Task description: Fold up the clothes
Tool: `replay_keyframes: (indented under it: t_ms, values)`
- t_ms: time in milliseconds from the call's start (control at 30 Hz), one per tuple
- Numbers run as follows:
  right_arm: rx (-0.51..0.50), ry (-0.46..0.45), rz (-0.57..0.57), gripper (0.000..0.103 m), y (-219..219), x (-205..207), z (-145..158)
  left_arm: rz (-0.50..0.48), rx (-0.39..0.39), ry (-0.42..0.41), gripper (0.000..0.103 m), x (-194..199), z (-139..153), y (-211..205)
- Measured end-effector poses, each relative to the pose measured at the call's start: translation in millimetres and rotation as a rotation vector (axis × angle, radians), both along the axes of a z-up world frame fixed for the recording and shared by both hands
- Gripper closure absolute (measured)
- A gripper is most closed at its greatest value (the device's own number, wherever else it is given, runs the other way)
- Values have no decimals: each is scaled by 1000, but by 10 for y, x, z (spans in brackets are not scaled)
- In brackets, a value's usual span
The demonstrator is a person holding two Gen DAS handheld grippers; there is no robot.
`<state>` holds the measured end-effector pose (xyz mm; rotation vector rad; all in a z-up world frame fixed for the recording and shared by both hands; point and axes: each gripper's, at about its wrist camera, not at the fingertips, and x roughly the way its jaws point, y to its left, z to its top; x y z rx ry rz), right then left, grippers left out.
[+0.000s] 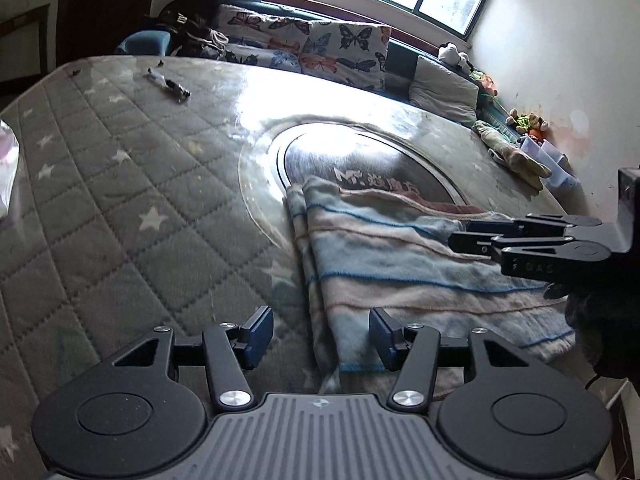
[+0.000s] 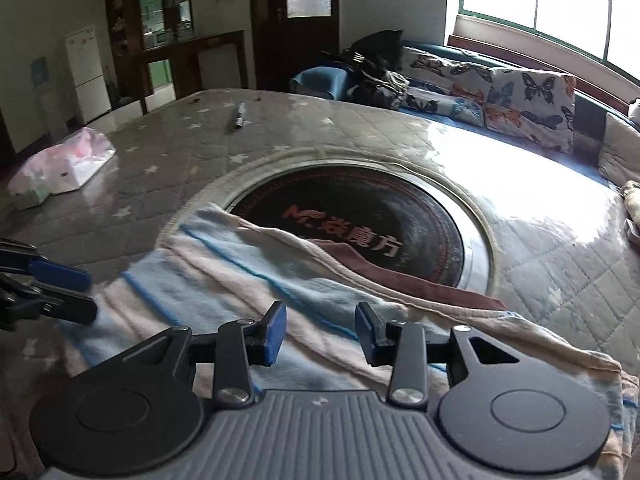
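Cloth (image 2: pixel 240 280), striped and already doubled over, lay on the quilted worktop (image 1: pixel 100 160) partly across its round inset. We held the left hand-held gripper (image 1: pixel 321 338) and right hand-held gripper (image 2: pixel 321 334) open above it, empty, seemingly to take another fold.

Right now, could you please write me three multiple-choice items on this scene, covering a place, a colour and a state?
1. Where does the striped fleece garment lie?
A. on the sofa
B. on the quilted star-print table cover, partly over the round black glass hob
C. on the floor

2. What colour are the garment's thin stripes?
A. blue
B. green
C. black

3. How do the left claw and right claw stand?
A. both shut on cloth
B. one open, one shut
C. both open

Answers: 1 B, its far edge covers the hob's near rim. 2 A, blue lines cross the pale bands. 3 C, gaps show between each pair of pads.
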<state>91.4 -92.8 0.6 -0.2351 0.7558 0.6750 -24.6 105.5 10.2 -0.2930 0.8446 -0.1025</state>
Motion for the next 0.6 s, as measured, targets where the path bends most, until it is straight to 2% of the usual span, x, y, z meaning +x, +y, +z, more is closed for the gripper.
replay_keyframes:
  t_ms: [67,200,267,333,600]
  values:
    - [13,11,9,65,14,-38,55,-6,-14,8,61,-7,-17,-9]
    - [49,39,16,65,11,-75,173,-27,-43,15,72,-21,-33,-36]
    - [61,49,21,65,18,-94,221,-32,-57,18,85,-20,-32,-43]
    - [67,54,26,65,30,-120,267,-26,-73,19,90,-12,-20,-38]
    - [88,80,61,65,131,-176,432,-28,-105,-57,93,-42,269,-174]
